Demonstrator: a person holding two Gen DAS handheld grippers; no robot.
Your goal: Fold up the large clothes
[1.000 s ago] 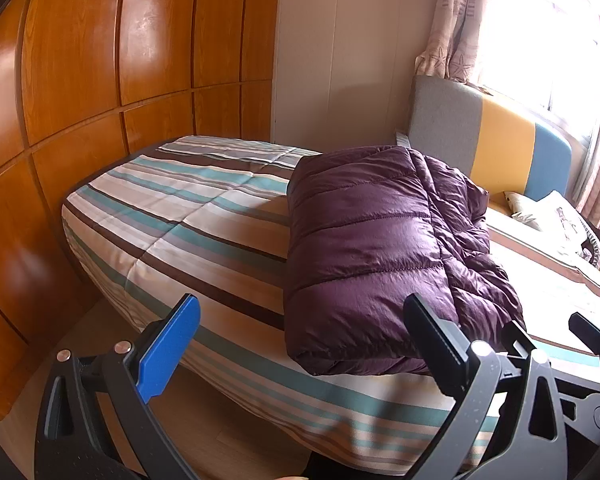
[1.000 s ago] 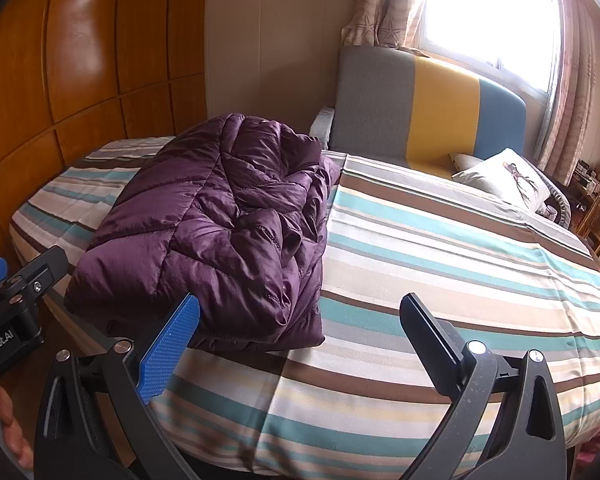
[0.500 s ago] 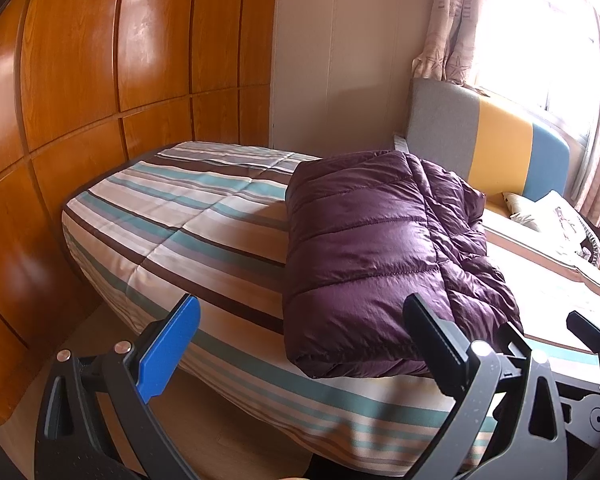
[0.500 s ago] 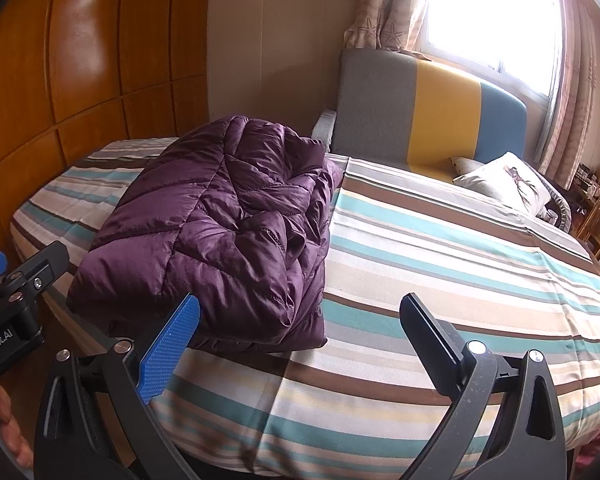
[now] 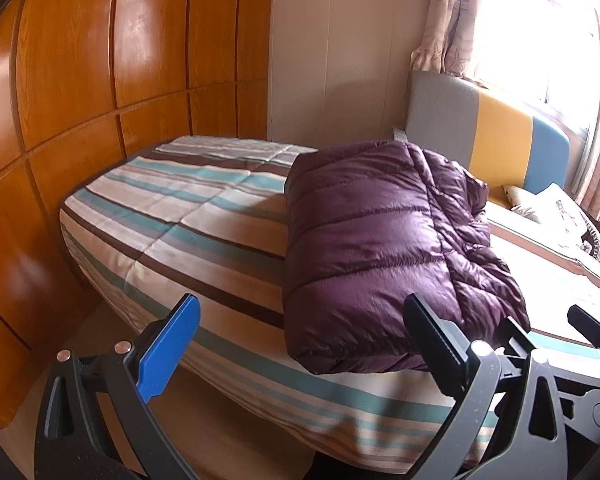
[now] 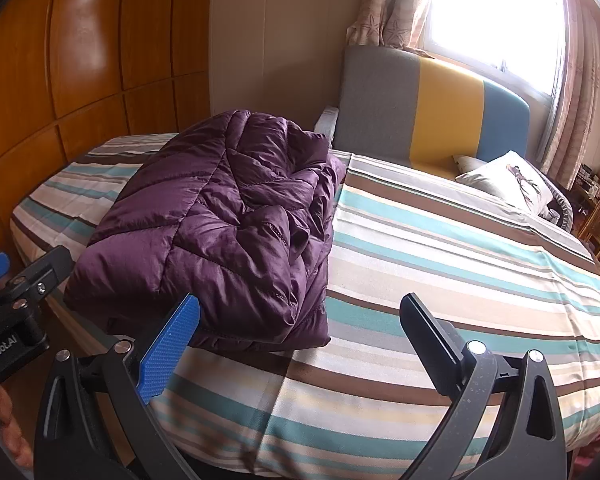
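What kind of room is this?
Most likely a bedroom: there's a bed with a striped cover, a pillow by the colourful headboard, and a folded purple puffy jacket lying on top.

Daylight floods in from the window [image 6: 496,8], blown out to pure white, curtain [image 5: 448,20] edges washed. Room otherwise evenly lit, warm. Glossy glare patches on the wooden wardrobe panels [image 5: 136,32]. Sheen on the purple down jacket [image 5: 364,236]; soft shadow under its near edge on the striped bedcover [image 6: 440,272]. Strong fisheye bending, dark vignette corners. Focus sharp, no motion blur.
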